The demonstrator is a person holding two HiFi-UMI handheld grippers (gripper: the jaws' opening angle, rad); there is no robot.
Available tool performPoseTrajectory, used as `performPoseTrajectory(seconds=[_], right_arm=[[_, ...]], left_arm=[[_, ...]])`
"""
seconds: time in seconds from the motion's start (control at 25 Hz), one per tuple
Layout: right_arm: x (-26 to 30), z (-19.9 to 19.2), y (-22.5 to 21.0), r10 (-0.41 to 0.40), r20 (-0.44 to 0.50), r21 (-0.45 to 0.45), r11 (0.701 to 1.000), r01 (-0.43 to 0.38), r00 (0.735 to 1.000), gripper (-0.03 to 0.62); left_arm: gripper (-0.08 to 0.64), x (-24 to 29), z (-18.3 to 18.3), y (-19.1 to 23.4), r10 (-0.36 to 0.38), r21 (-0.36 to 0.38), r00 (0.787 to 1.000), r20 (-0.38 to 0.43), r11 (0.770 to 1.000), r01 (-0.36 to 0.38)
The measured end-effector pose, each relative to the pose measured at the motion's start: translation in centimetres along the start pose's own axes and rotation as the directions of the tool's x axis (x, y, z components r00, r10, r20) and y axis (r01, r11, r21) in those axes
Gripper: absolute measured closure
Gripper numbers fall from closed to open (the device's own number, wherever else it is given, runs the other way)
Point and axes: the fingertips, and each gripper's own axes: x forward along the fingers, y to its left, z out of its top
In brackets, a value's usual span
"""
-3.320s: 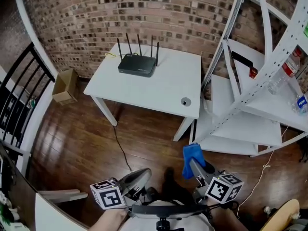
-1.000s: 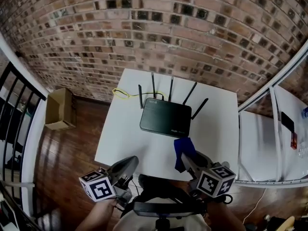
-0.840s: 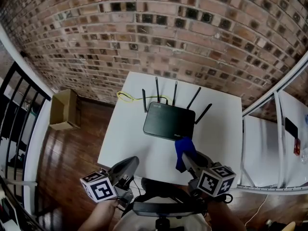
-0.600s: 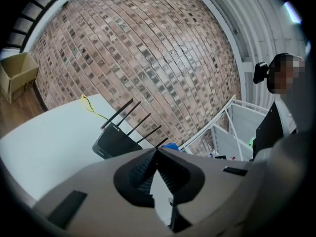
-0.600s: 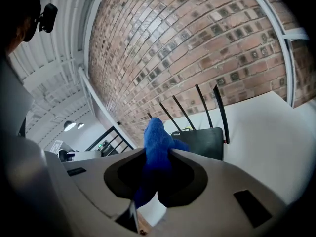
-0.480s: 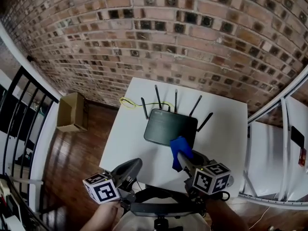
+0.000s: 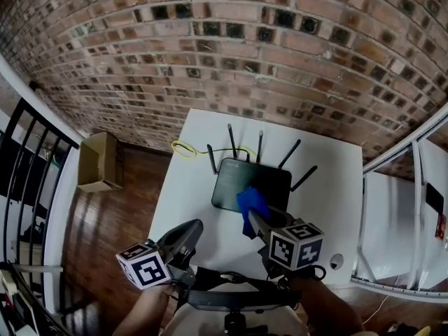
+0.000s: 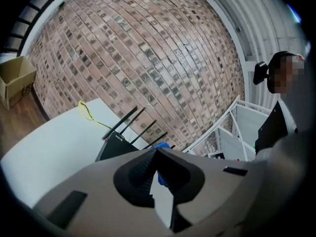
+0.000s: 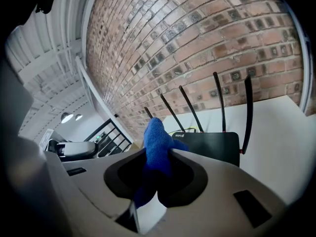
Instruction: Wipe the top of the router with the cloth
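A black router (image 7: 229, 185) with several upright antennas sits on the white table (image 7: 183, 187) against the brick wall; it also shows in the left gripper view (image 8: 114, 145) and the right gripper view (image 9: 217, 146). My right gripper (image 7: 250, 218) is shut on a blue cloth (image 7: 252, 206) (image 9: 157, 143), which hangs over the router's near right part. Whether the cloth touches the router I cannot tell. My left gripper (image 7: 189, 231) (image 8: 155, 153) is shut with nothing in it, held low at the table's near edge, left of the right one.
A yellow cable (image 7: 183, 150) loops behind the router. A small round grey object (image 7: 337, 261) lies at the table's near right corner. A cardboard box (image 7: 98, 161) stands on the wood floor at left, beside a black railing (image 7: 28, 166). White shelving (image 7: 399, 222) stands at right.
The right gripper has carried the blue cloth forward and left, from short of the router's near edge to over its top. The left gripper has hardly moved.
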Motion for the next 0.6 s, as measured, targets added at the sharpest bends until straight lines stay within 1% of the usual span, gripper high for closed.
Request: performPoseTrajectory(seconds=[0.08,0.24,0.36,0.48,0.6], right_arm=[[1.1,0.6,0.1,-0.028,0.006,-0.007,1.0,0.028,1.0,0.482],[3.7,1.4,1.0,-0.06,0.006,-0.029,0.998,0.06,0.998,0.482],[6.1,2.0,1.7,-0.082,-0.003,-0.063,0.995,0.082,0.997,0.482],[8.8,2.8,3.4,-0.08,-0.013,-0.094,0.992,0.078,0.997,0.482],[11.1,5.1,5.4,-0.077,0.021,-0.139,0.987,0.079,0.997,0.481]], left_arm=[[0.557,0.1,0.9,0.7,-0.033,0.005,0.999,-0.023,0.999,0.033],[0.557,-0.3,2.9,3.0,-0.063,0.002,0.996,-0.062,0.998,0.064],[0.557,0.1,4.0,4.4,-0.096,0.003,0.991,-0.092,0.995,0.097],[0.557,0.3,4.8,5.5,-0.127,-0.008,0.985,-0.121,0.992,0.127],[0.557,0.4,5.3,6.4,-0.143,-0.019,0.978,-0.15,0.99,0.142]])
